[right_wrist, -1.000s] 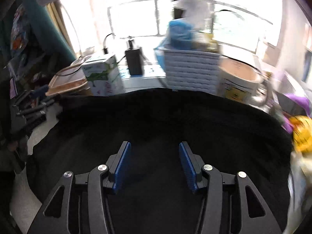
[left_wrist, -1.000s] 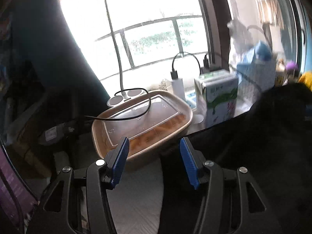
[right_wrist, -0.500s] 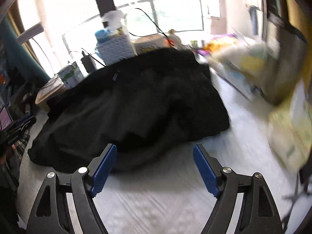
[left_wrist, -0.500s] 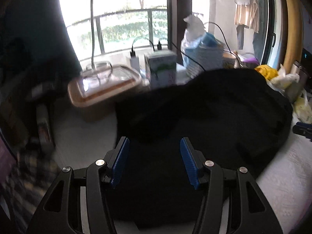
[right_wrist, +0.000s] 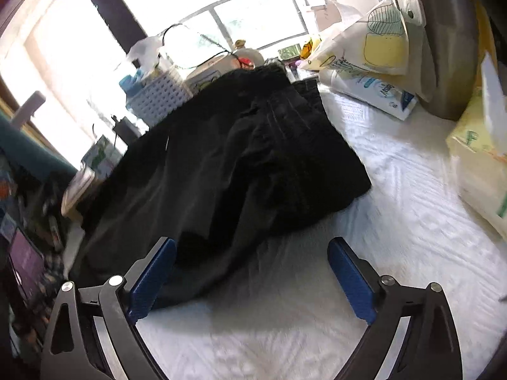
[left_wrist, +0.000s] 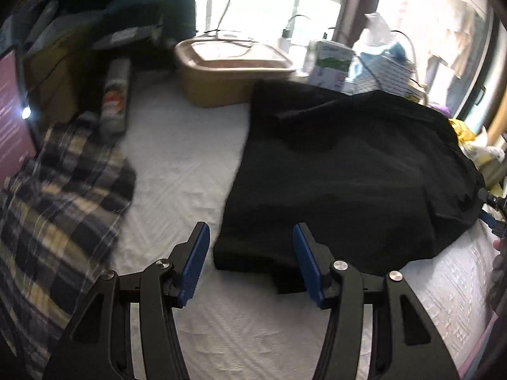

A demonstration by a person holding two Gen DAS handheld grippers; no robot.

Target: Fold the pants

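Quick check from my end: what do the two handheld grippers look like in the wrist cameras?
They look identical. The left gripper has black, angular plastic finger arms with triangular cut-outs and round silver pivot screws; its fingers carry flat, ribbed blue pads. The right gripper shows the same black arms, silver screws and blue pads. No cables, markings or sleeves are visible.

Layout as I see it: pants [left_wrist: 348, 171] spread on the bedspread [left_wrist: 177, 164].
Left wrist view: checked cloth [left_wrist: 60, 202] lies left of the pants, lidded tub [left_wrist: 231, 66] behind them, carton [left_wrist: 329, 63] and basket [left_wrist: 383, 72] right of the tub. Right wrist view: bags [right_wrist: 374, 60] sit right of the pants.
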